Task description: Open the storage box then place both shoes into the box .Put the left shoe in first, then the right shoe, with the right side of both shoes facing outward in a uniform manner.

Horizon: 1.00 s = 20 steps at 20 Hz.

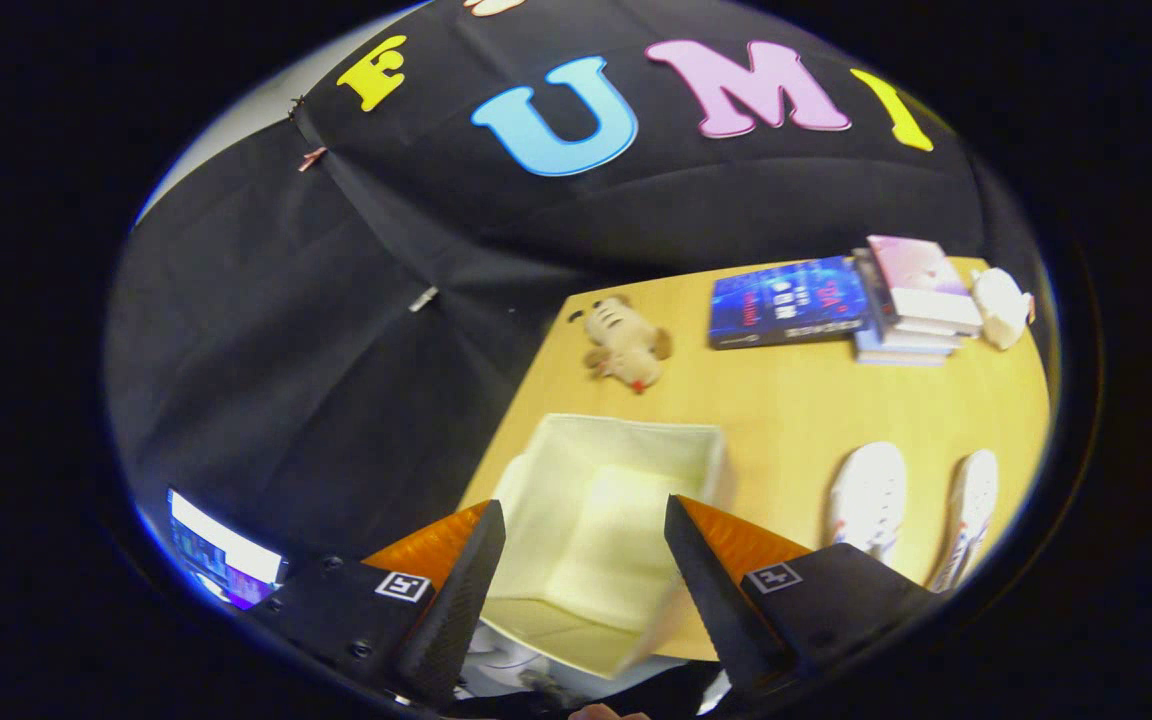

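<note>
A staged recording booth rather than a lived-in room; black cloth hangs as the wall behind a pale wooden worktop; household props sit on it (a plush toy, a stack of books, a pair of white shoes, an open fabric box); a lit screen glows beside the worktop.

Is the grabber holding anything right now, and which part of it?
Nothing is held. The gripper is open, its fingers spread apart above the open white storage box. Both white shoes lie untouched on the table beside the box.
</note>
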### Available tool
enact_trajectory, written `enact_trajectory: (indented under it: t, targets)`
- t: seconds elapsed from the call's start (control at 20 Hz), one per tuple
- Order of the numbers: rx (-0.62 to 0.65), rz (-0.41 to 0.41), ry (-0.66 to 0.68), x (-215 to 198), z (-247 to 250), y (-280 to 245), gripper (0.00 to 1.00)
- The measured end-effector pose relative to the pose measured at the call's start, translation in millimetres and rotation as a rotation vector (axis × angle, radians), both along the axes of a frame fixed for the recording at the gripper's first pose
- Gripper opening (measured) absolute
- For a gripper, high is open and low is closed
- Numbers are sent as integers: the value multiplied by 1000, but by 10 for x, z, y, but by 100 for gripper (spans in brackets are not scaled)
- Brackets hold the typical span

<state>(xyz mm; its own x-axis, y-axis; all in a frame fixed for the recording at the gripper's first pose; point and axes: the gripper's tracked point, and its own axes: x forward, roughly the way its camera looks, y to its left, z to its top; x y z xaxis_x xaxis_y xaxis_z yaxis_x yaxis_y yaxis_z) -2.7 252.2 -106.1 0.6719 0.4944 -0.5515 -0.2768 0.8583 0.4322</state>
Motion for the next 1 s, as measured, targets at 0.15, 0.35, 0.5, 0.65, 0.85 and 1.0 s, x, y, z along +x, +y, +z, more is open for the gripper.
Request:
enact_trajectory:
  t: [0.15, 0.35, 0.5, 0.65, 0.85, 1.0]
  targets:
    - [-106, -61, 7, -54, -297, -663, 98]
    - [-253, -92, 23, -92, -783, -1414, 98]
    - [-333, -76, 59, -108, -1185, -1760, 99]
    - [-370, -46, 90, -82, -1551, -1961, 99]
    - [-397, -2, 142, 12, -2005, -2074, 99]
    - [-409, 24, 171, 105, -2271, -2103, 99]
